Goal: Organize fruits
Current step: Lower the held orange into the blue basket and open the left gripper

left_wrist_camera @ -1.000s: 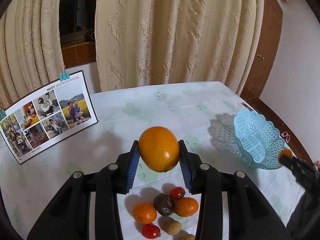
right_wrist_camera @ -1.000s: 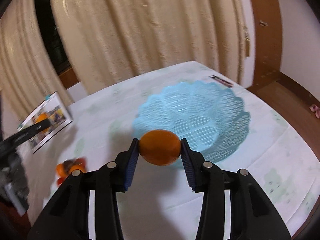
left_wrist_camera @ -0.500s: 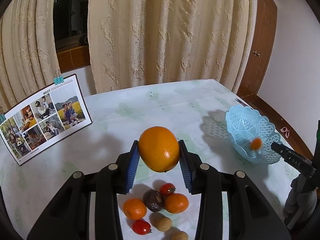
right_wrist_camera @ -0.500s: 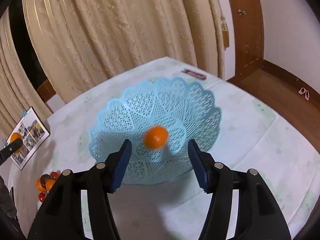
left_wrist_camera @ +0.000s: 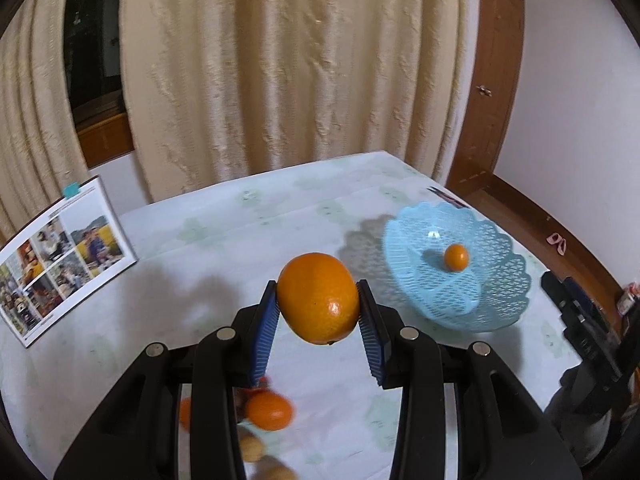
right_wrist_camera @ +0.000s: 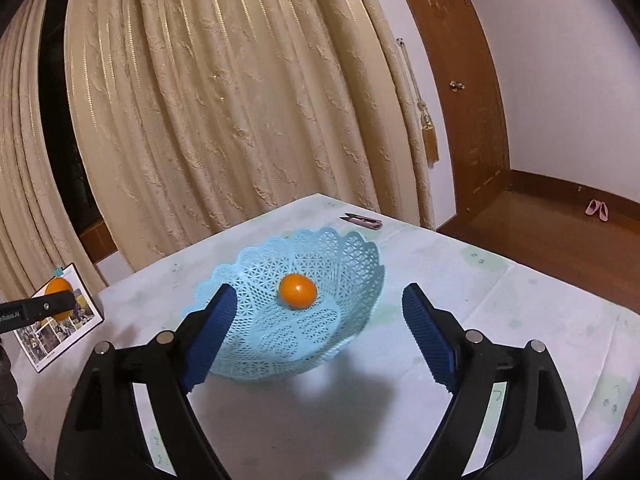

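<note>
One small orange (right_wrist_camera: 297,290) is lying inside the blue lattice basket (right_wrist_camera: 352,276) on the table (right_wrist_camera: 500,300), while the right gripper (right_wrist_camera: 318,332) is hovering just in front of the basket with its jaws spread wide and empty. The left gripper (left_wrist_camera: 319,320) is clamping a large orange (left_wrist_camera: 319,303) above the tabletop, with blurred loose fruits (left_wrist_camera: 267,412) lying below it.

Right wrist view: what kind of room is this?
Most likely a room in a home. Long cream curtains hang behind a table under a patterned cloth, a wooden door stands to the right, and pink slippers lie on the floor.
</note>
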Tool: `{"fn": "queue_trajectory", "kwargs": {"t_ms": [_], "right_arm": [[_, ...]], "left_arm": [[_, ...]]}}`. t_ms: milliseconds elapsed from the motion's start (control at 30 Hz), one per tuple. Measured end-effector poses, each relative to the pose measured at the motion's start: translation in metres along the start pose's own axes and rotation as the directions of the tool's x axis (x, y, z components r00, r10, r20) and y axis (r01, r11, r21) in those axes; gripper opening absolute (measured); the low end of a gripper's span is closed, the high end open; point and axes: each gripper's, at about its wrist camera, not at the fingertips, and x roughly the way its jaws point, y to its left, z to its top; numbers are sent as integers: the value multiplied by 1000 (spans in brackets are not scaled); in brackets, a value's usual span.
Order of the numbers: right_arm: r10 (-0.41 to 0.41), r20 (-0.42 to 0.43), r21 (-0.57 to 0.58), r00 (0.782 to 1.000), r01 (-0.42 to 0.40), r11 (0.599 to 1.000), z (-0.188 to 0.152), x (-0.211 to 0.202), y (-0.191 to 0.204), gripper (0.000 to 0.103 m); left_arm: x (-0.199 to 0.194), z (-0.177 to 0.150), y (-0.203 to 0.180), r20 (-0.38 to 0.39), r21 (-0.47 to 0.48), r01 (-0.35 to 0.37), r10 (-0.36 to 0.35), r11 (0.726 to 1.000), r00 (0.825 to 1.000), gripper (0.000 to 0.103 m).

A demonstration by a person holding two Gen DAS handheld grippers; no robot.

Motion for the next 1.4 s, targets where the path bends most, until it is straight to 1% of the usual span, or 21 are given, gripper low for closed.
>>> {"fn": "queue_trajectory", "kwargs": {"t_ms": [167,367,467,600,833,900,933,967,1100,1400], "right_arm": [[-3,-40,46,999,5,999,-2,5,-14,86],[-6,-74,33,997,8,999,-10,10,-11,86],[-13,-72,23,997,15,1000,-12,11,-8,86],[-18,-74,44,997,21,999,-12,11,-11,86],[-21,-78,40,997,24,999,-12,12,-11,86],[-22,-78,43,997,25,999,-12,12,-11,86],[-22,-78,44,997,25,999,-12,11,-11,86],[-22,-78,44,997,25,999,-12,11,-11,86],[-21,-77,42,997,25,999,-12,10,-11,86],[-22,-70,53,997,25,998,-12,9,-13,86]], "left_arm": [[18,4,-33,-26,25,47,-46,999,999,39],[45,7,-68,-59,58,81,-78,995,995,39],[61,7,-82,-79,70,95,-89,993,993,39],[81,5,-97,-112,81,111,-101,991,989,39],[99,3,-113,-140,99,115,-100,988,985,40],[100,4,-110,-132,92,104,-91,990,987,52],[99,5,-109,-127,86,99,-87,991,988,64],[97,6,-106,-114,77,90,-81,993,990,70],[87,11,-92,-85,56,60,-55,997,995,79],[54,18,-62,-10,47,-21,21,999,1000,87]]}}
